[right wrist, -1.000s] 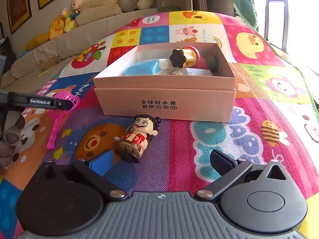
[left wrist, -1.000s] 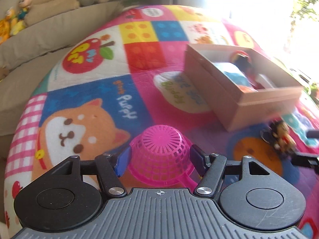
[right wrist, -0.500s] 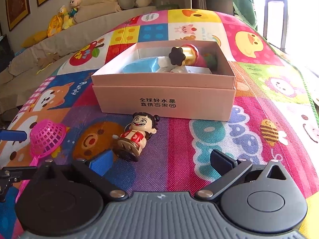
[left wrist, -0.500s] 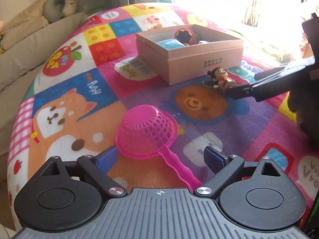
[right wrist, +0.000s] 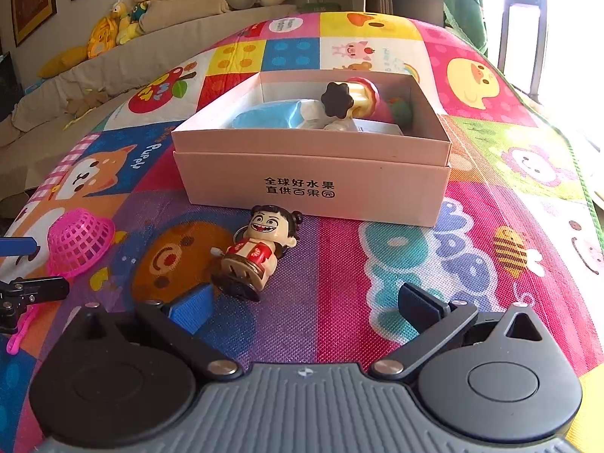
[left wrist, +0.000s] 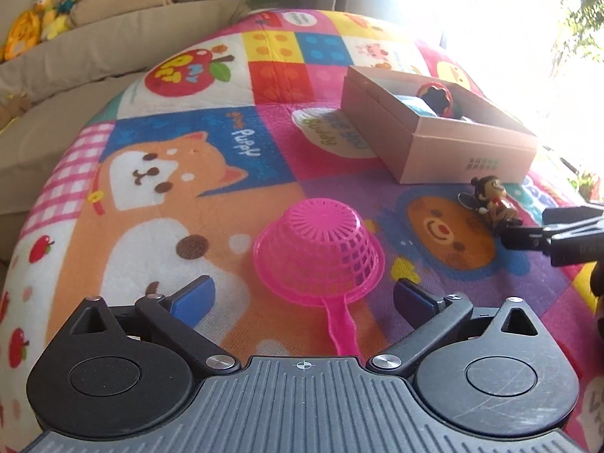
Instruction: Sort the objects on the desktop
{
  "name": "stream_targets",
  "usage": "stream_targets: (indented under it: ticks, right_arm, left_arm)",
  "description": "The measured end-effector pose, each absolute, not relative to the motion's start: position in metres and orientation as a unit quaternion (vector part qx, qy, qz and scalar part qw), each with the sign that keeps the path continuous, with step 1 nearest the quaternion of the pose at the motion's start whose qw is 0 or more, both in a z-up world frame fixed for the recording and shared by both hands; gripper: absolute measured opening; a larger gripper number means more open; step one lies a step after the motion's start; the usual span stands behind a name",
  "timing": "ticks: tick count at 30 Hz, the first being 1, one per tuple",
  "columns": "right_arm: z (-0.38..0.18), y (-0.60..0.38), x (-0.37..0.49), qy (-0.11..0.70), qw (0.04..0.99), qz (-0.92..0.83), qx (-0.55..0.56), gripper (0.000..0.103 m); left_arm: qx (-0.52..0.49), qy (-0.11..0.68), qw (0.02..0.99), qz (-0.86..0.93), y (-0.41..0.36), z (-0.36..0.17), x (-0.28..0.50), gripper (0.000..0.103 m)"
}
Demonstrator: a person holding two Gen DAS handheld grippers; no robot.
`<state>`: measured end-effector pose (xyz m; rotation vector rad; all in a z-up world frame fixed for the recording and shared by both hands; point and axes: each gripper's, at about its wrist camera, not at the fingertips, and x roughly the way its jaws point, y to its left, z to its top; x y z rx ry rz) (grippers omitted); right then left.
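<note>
A pink plastic strainer (left wrist: 319, 243) lies upside down on the colourful mat, its handle pointing toward my left gripper (left wrist: 304, 296), which is open and empty just behind it. The strainer also shows at the left of the right wrist view (right wrist: 79, 241). A small doll figure (right wrist: 256, 249) in a red outfit lies on its back in front of a pink cardboard box (right wrist: 313, 188). My right gripper (right wrist: 304, 307) is open and empty, just short of the doll. The box (left wrist: 453, 151) holds several toys. The doll (left wrist: 494, 204) lies next to the right gripper's fingers (left wrist: 528, 234).
A patchwork cartoon play mat (right wrist: 490, 196) covers the surface. A beige sofa (right wrist: 158, 37) with plush toys (right wrist: 113, 26) runs along the far left. A bright window (left wrist: 490, 0) is at the far right.
My left gripper let go of the strainer, opened and drew back; the strainer now lies on the mat. My right gripper stayed open near the doll and barely moved.
</note>
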<state>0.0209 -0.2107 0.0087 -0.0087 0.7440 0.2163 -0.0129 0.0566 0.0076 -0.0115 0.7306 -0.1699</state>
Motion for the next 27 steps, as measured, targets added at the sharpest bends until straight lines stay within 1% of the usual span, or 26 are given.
stream_targets:
  ticks: [4,8,10,12,13,14,15,16,18,22,27]
  right_arm:
    - [0.011,-0.211,0.02,0.362,0.926,0.106,-0.004,0.103]
    - [0.025,-0.215,0.016,0.339,0.93,0.134,0.043,0.103]
    - [0.033,-0.21,0.022,0.332,0.934,0.125,0.046,0.099]
    - [0.035,-0.199,0.033,0.335,0.935,0.117,0.029,0.083]
    - [0.034,-0.195,0.037,0.341,0.933,0.115,0.024,0.079]
    - [0.032,-0.191,0.043,0.35,0.929,0.115,0.019,0.071]
    - [0.03,-0.187,0.048,0.361,0.925,0.118,0.018,0.061]
    - [0.027,-0.184,0.052,0.371,0.92,0.122,0.019,0.055]
    - [0.023,-0.179,0.056,0.384,0.915,0.125,0.017,0.037]
    - [0.026,-0.18,0.049,0.379,0.916,0.134,0.013,0.037]
    - [0.043,-0.192,0.03,0.36,0.922,0.144,0.006,0.037]
  left_arm:
    - [-0.01,0.354,0.932,-0.079,0.055,0.007,-0.012,0.103]
    - [-0.016,0.35,0.933,-0.079,0.057,0.006,-0.013,0.103]
    - [-0.015,0.35,0.933,-0.078,0.057,0.006,-0.013,0.103]
    - [-0.014,0.35,0.933,-0.078,0.056,0.006,-0.013,0.103]
    - [-0.015,0.35,0.933,-0.078,0.056,0.006,-0.013,0.103]
    - [-0.015,0.35,0.933,-0.078,0.056,0.006,-0.013,0.103]
    - [-0.015,0.35,0.933,-0.078,0.056,0.006,-0.014,0.103]
    - [-0.016,0.35,0.933,-0.078,0.056,0.006,-0.014,0.103]
    - [-0.016,0.35,0.933,-0.078,0.056,0.006,-0.014,0.103]
    - [-0.009,0.352,0.933,-0.076,0.054,0.006,-0.013,0.103]
    - [0.007,0.346,0.937,-0.057,0.05,0.007,-0.015,0.103]
